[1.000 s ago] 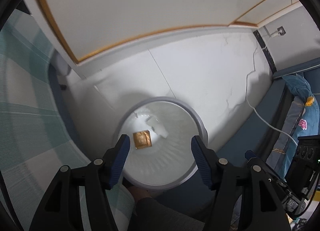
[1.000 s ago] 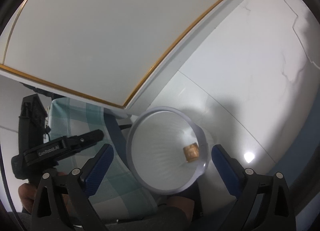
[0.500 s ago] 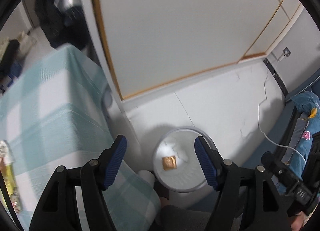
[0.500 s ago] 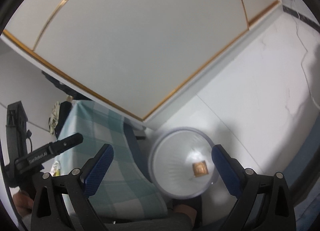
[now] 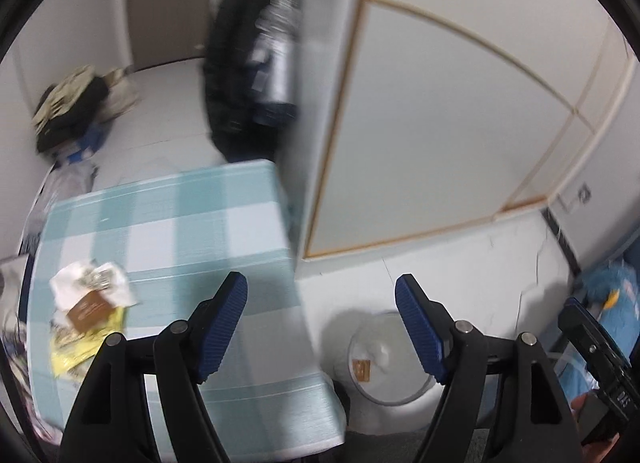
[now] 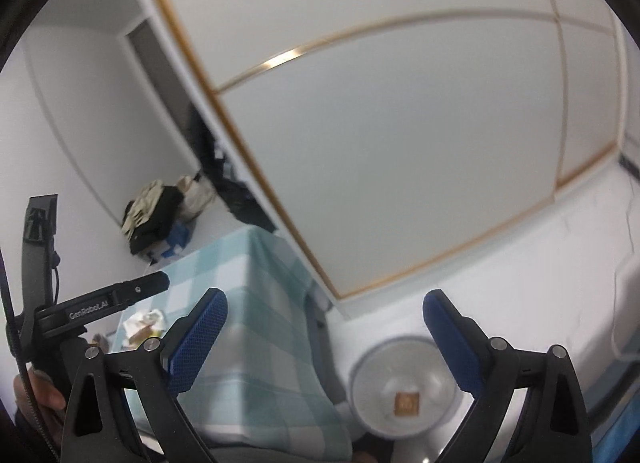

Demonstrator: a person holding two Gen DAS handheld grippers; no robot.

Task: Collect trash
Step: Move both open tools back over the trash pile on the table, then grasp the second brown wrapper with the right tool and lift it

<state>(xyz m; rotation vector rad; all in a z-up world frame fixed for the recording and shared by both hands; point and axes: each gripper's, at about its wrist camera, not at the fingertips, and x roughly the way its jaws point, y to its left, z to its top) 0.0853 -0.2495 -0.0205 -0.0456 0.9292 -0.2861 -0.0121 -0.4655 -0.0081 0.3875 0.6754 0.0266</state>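
You're between pickups right now, as I read it: both grippers are empty and up in the air by the table [image 5: 168,223] with the checked cloth. Your left gripper [image 5: 320,327] has nothing between its blue pads and the jaws are opening wider; your right gripper [image 6: 324,337] is spread wide too, nothing in it. The bin [image 5: 390,363] sits on the floor just off the table's corner, and there's already a brown wrapper [image 5: 362,370] lying inside it, plus something white I can't make out. The rest of the trash is still on the table, a little heap near the far-left edge from the bin: crumpled white paper [image 5: 90,283], a brown packet [image 5: 90,309] on top of it, and a yellow wrapper [image 5: 80,347] underneath. So next move, I'd say, swing the left gripper over that heap, come down on one piece, probably the brown packet since it's on top, and pinch it cleanly. Watch that thin stuff; flat wrappers may slide on the cloth instead of lifting.
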